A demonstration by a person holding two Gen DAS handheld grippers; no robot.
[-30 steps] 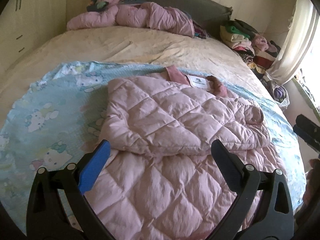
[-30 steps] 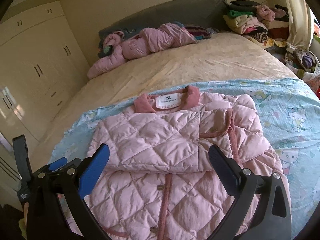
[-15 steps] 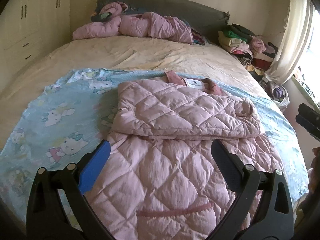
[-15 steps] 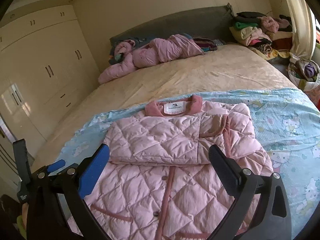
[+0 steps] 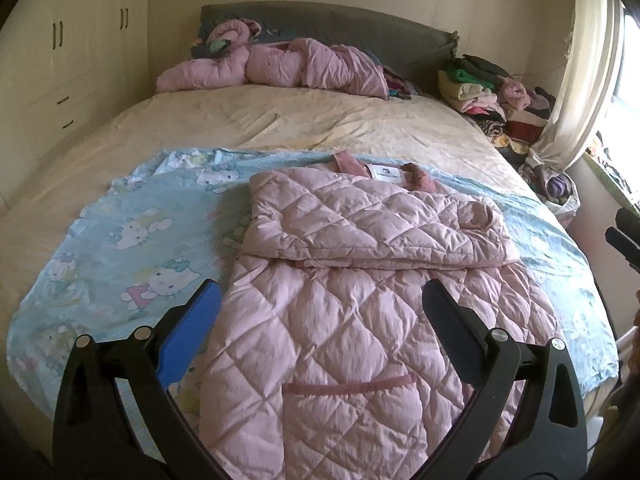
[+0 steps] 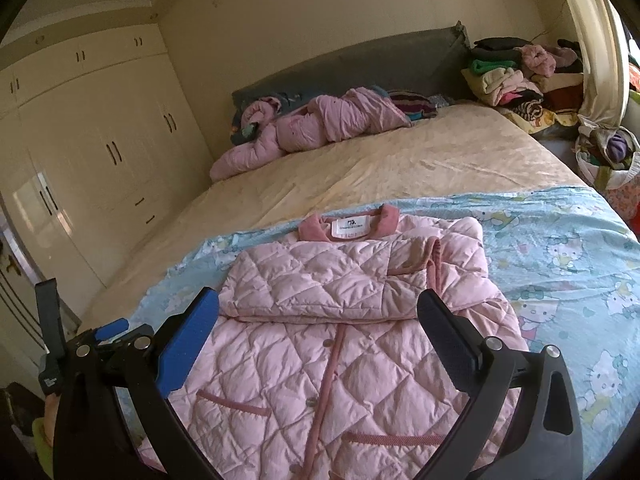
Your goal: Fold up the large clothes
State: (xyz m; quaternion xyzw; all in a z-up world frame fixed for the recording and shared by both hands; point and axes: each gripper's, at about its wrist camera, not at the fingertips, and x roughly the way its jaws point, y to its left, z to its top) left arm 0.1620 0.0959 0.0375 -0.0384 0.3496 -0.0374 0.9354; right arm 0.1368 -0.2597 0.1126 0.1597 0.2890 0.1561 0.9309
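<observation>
A pink quilted jacket (image 5: 360, 312) lies front up on a light-blue cartoon sheet (image 5: 132, 248) at the foot of the bed. Both sleeves are folded across its chest, and its collar with a white label points toward the headboard. It also shows in the right wrist view (image 6: 340, 344). My left gripper (image 5: 320, 304) is open and empty above the jacket's lower left part. My right gripper (image 6: 318, 312) is open and empty above the jacket's lower half. The left gripper's edge (image 6: 116, 328) shows at the left of the right wrist view.
A crumpled pink garment (image 5: 280, 68) lies by the grey headboard (image 5: 360, 36). Stacked folded clothes (image 5: 492, 96) sit at the bed's far right corner, near a curtain (image 5: 576, 80). Cream wardrobes (image 6: 80, 152) line the left wall. A bag of clothes (image 6: 608, 152) stands on the right.
Both grippers have pulled back from the jacket toward the foot of the bed, so more of its lower half with the pockets shows. The jacket has not moved.
</observation>
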